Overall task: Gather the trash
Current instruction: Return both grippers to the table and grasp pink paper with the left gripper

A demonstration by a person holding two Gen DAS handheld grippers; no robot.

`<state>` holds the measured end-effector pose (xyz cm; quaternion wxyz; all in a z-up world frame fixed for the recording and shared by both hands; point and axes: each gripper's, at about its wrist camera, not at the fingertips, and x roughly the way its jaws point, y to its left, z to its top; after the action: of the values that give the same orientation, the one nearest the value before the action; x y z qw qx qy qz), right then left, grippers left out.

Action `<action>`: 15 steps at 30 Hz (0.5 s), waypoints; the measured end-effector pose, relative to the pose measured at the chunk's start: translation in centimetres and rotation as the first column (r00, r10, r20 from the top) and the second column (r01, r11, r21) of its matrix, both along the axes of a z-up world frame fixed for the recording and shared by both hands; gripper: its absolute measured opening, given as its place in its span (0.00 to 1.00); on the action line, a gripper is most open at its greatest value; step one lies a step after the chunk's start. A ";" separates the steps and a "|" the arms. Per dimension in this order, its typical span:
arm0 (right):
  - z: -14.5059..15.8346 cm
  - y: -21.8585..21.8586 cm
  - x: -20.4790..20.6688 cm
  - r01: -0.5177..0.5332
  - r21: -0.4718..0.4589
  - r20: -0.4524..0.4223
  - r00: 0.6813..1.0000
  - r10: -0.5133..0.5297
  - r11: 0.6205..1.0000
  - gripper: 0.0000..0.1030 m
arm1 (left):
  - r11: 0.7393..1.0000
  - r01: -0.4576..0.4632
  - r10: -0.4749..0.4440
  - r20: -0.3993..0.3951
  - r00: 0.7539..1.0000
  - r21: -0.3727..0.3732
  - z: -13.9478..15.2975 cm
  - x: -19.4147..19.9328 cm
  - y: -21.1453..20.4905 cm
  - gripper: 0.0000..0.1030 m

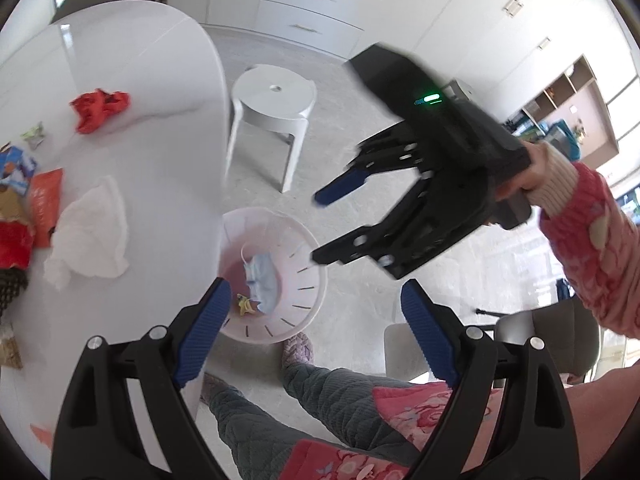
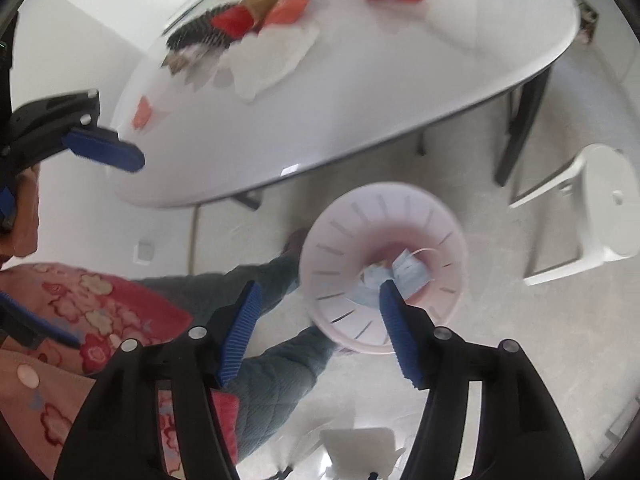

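Both tools are up over the floor beside the white surface [image 1: 120, 60], neither one carrying anything. Left tool [image 1: 316, 320] has its jaws spread wide, nothing between the pads. Right tool [image 2: 320, 320] is the same, wide open and empty, hanging above the bin.

Pink slotted bin [image 2: 384, 272] stands on the floor just beside the surface edge, near the person's slippered feet. In it: a blue face mask [image 1: 262, 280] and a small yellowish scrap [image 1: 246, 304] next to it at the bottom (can't tell what the scrap is). Rest of the bin looks bare.

Remaining trash is on the surface, well apart from both tools: crumpled white tissue [image 1: 90, 232], red crumpled wrapper [image 1: 100, 110], orange packet [image 1: 46, 204], plus a cluster of wrappers at the far-left edge of the left view, partly cut off.

Risks, as I judge them: frames are motion-blurred, so a fast reach could overshoot and shove light pieces off the surface edge. The tissue is soft and loose, so a shallow pinch may tear it or drop it short of the bin. The bin sits close to the feet and could get nudged. White stool [image 1: 274, 92] is nearby, but out of the path.
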<state>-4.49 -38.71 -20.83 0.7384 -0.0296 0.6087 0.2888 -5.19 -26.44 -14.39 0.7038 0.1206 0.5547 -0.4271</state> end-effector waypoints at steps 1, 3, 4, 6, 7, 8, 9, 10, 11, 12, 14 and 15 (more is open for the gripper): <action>1.0 0.0 -0.1 0.019 -0.027 0.029 0.999 -0.019 0.999 0.73 | 1.000 -0.013 0.013 0.011 1.000 0.003 0.3 0.0 0.4 0.80; 3.4 0.3 -0.4 0.077 -0.075 0.086 0.994 -0.070 0.994 0.81 | 0.999 -0.043 0.042 0.042 0.998 0.006 1.4 0.0 1.3 0.81; 4.9 0.3 -0.6 0.118 -0.085 0.117 0.987 -0.107 0.989 0.87 | 0.998 -0.065 0.065 0.063 0.996 0.006 2.2 0.0 2.0 0.81; 7.6 0.3 -1.0 0.208 -0.102 0.168 0.967 -0.189 0.973 0.94 | 0.994 -0.107 0.106 0.097 0.990 0.002 3.6 0.0 3.4 0.84; 9.2 0.5 -1.2 0.264 -0.100 0.198 0.950 -0.241 0.959 0.96 | 0.991 -0.133 0.132 0.117 0.984 -0.002 4.5 0.0 4.3 0.86; 10.5 0.7 -1.5 0.306 -0.090 0.222 0.934 -0.281 0.948 0.98 | 0.989 -0.150 0.149 0.133 0.980 -0.001 5.1 0.0 5.0 0.86; 11.9 1.0 -1.9 0.346 -0.063 0.249 0.914 -0.321 0.936 0.98 | 0.984 -0.177 0.175 0.159 0.972 0.001 5.9 -0.1 6.2 0.87; 12.7 1.2 -2.1 0.368 -0.040 0.263 0.901 -0.345 0.929 0.98 | 0.980 -0.197 0.193 0.175 0.965 0.002 6.4 0.0 7.1 0.87; 13.8 1.7 -2.3 0.393 -0.007 0.283 0.883 -0.375 0.920 0.98 | 0.972 -0.234 0.228 0.203 0.952 0.005 7.1 -0.1 8.7 0.87; 14.8 2.5 -2.5 0.410 0.021 0.301 0.867 -0.397 0.912 0.98 | 0.966 -0.259 0.251 0.218 0.943 0.006 7.4 -0.1 9.8 0.88; 15.8 4.1 -2.7 0.432 0.042 0.326 0.846 -0.421 0.901 0.98 | 0.947 -0.320 0.307 0.243 0.920 0.016 7.8 -0.1 12.9 0.89; 16.0 4.5 -2.6 0.438 0.050 0.335 0.839 -0.428 0.898 0.98 | 0.939 -0.342 0.325 0.254 0.911 0.023 7.7 -0.2 13.9 0.89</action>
<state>-7.04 -34.20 -4.80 0.8772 0.0490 0.4679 0.0962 -5.36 -12.51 -6.65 0.8253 0.0997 0.4894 -0.2636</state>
